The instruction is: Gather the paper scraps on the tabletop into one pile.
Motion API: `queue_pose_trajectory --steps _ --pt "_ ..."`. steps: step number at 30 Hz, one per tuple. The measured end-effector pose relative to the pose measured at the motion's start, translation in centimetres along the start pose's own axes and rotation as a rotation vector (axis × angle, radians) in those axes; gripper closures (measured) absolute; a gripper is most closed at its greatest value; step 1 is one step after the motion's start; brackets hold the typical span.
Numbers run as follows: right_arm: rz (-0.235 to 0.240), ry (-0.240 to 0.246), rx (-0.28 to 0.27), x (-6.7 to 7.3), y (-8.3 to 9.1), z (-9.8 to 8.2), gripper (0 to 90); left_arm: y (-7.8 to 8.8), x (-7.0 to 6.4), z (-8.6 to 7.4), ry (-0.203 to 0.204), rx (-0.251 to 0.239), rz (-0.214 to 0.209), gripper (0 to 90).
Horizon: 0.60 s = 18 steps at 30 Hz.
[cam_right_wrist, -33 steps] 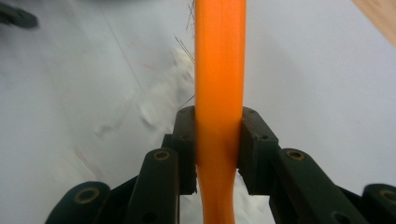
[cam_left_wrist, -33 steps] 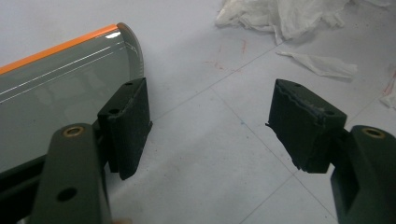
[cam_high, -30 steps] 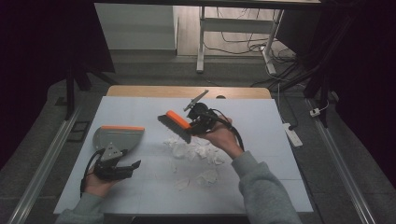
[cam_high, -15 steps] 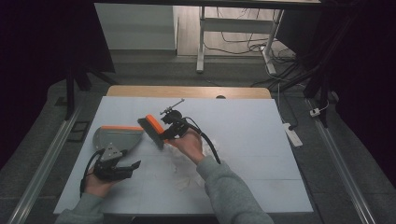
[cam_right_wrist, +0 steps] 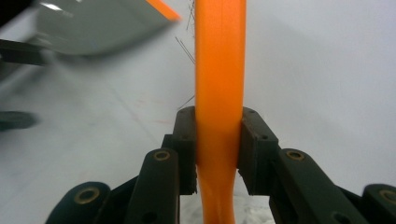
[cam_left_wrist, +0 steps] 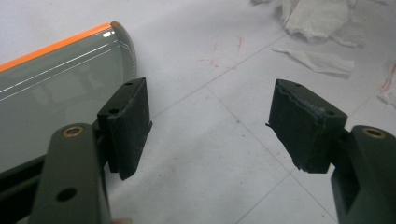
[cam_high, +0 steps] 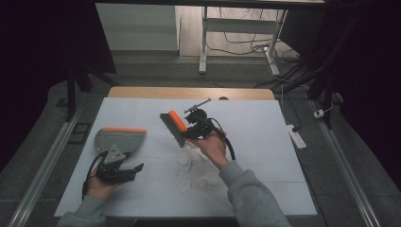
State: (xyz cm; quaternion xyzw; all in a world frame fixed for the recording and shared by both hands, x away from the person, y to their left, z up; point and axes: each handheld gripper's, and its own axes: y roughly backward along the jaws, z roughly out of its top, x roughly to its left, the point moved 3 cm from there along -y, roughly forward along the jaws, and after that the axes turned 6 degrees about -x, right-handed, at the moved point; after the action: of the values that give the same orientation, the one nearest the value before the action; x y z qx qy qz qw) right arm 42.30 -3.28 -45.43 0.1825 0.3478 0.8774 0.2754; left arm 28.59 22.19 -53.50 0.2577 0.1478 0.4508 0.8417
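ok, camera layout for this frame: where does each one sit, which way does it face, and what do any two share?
High view: fixed above the person's side, looking forward and down on the table; both forearms, left gripper, right gripper.
Left gripper view: rides that gripper, looking along its open jaws at the dustpan and paper scraps.
Right gripper view: rides that gripper, its jaws shut on the brush.
Shared: dustpan in the high view and both gripper views; brush in high and right.

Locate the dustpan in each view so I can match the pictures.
High view: dustpan at left on the table, beyond the left gripper.
Left gripper view: upper left, behind the left jaw.
Right gripper view: blurred, top left.
Shared landmark: its orange edge.
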Motion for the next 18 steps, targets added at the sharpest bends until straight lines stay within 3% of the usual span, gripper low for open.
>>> queue_pose_trajectory --steps 3,6,13,18 --pt "0.041 0.033 -0.040 1.3 1.9 0.4 70.6 0.1 0.2 -0.1 0.012 -0.006 0.003 30.1" --pt "0.096 0.033 -0.021 2.2 2.6 -0.4 70.7 0.2 0.4 -0.2 0.016 -0.006 0.009 30.1" --pt "0.144 0.091 0.062 5.1 2.5 -3.0 70.7 0.2 0.7 -0.4 0.027 0.004 0.015 30.1" --pt "0.186 0.117 0.132 6.8 0.6 -4.2 70.7 0.3 0.7 -0.4 0.030 0.001 0.016 30.1"
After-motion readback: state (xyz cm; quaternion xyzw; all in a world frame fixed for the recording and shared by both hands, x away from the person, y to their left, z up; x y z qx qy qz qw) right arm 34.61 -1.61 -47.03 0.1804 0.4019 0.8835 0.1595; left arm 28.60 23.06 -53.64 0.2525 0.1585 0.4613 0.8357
